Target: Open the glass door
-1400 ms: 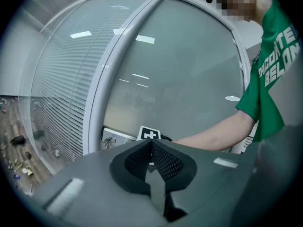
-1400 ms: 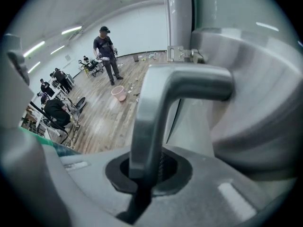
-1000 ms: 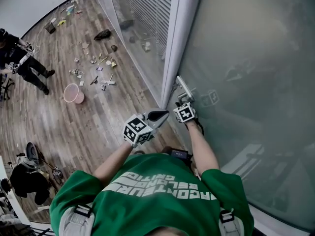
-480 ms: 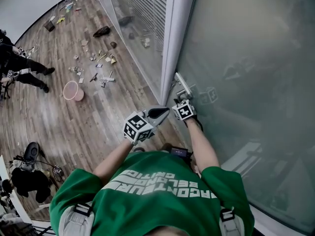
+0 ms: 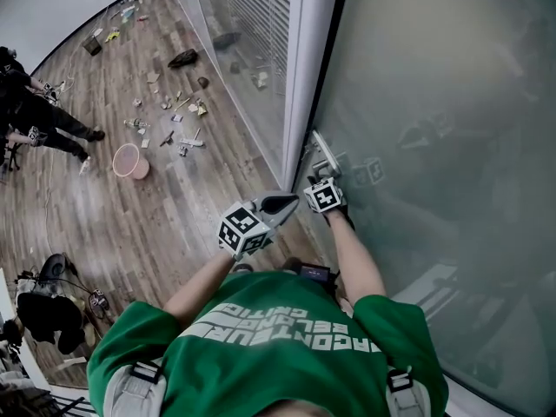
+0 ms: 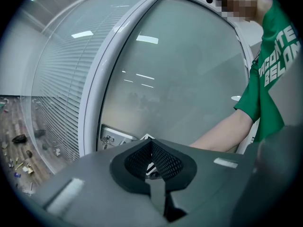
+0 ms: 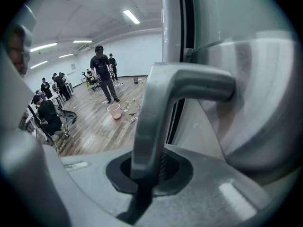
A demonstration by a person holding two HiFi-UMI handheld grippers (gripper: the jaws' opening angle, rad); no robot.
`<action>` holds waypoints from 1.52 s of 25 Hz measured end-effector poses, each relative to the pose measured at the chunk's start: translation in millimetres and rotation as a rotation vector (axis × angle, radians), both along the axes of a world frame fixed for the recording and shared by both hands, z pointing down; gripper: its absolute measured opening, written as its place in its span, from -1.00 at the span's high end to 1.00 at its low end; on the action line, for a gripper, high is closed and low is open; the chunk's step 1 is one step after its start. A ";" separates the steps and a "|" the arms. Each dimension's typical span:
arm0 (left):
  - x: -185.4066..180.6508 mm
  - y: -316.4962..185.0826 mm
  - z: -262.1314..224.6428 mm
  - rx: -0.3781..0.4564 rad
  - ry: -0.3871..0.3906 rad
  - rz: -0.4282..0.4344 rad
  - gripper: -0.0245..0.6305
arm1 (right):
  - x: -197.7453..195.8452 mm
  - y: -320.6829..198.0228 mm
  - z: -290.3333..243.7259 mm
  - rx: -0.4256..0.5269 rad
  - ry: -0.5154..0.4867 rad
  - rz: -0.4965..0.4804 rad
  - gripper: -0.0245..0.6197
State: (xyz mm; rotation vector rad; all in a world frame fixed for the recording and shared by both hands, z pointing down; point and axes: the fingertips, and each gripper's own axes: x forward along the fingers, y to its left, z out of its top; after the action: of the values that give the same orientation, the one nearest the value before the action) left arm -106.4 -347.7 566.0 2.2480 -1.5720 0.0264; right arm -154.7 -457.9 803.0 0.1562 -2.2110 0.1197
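The frosted glass door [image 5: 434, 120] fills the right of the head view, next to a white frame post [image 5: 300, 85]. Its metal lever handle [image 5: 324, 153] [image 7: 158, 112] sticks out at the door's edge. My right gripper [image 5: 322, 177] [image 7: 146, 173] is shut on the handle's hanging end, which sits in the hollow of the pads. My left gripper [image 5: 285, 203] [image 6: 152, 163] hovers just left of it, shut, with nothing held. A lock plate with keys [image 6: 111, 137] shows past the left gripper.
Glass wall with blinds [image 5: 248, 24] runs left of the frame. On the wood floor lie scattered small items [image 5: 174, 115] and a pink bucket [image 5: 130, 162]. A person in black [image 5: 35, 115] stands far left; more people [image 7: 102, 72] farther off. Dark gear [image 5: 48, 315] at lower left.
Both grippers have stayed in place, the right still on the handle. A dark strip between frame and door edge now shows at the top. The person at far left has shifted.
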 end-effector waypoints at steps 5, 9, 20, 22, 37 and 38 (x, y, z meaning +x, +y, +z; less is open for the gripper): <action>9.0 -5.0 4.5 0.001 -0.006 -0.015 0.88 | 2.7 -15.1 3.6 0.007 -0.004 0.010 0.98; 9.9 -5.3 7.3 0.005 -0.012 -0.033 0.88 | 0.5 -22.3 4.6 0.022 -0.007 0.016 0.98; 38.4 -22.3 4.0 0.013 -0.007 -0.042 0.88 | 5.8 -46.9 -0.4 0.020 0.015 0.056 0.98; 41.5 -24.0 5.4 0.012 -0.008 -0.047 0.88 | 7.6 -49.0 1.4 0.007 0.020 0.063 0.98; 50.0 -48.1 26.6 -0.019 0.013 0.008 0.88 | 34.6 -95.6 20.7 -0.001 0.108 0.159 0.98; 50.7 -50.9 26.6 -0.017 0.018 0.018 0.88 | 31.8 -94.3 19.0 -0.017 0.089 0.156 0.98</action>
State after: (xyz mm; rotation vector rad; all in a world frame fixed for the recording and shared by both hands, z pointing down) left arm -55.7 -398.6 592.6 2.2430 -1.5361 0.0245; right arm -122.9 -552.2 822.0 0.3185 -2.1067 0.2141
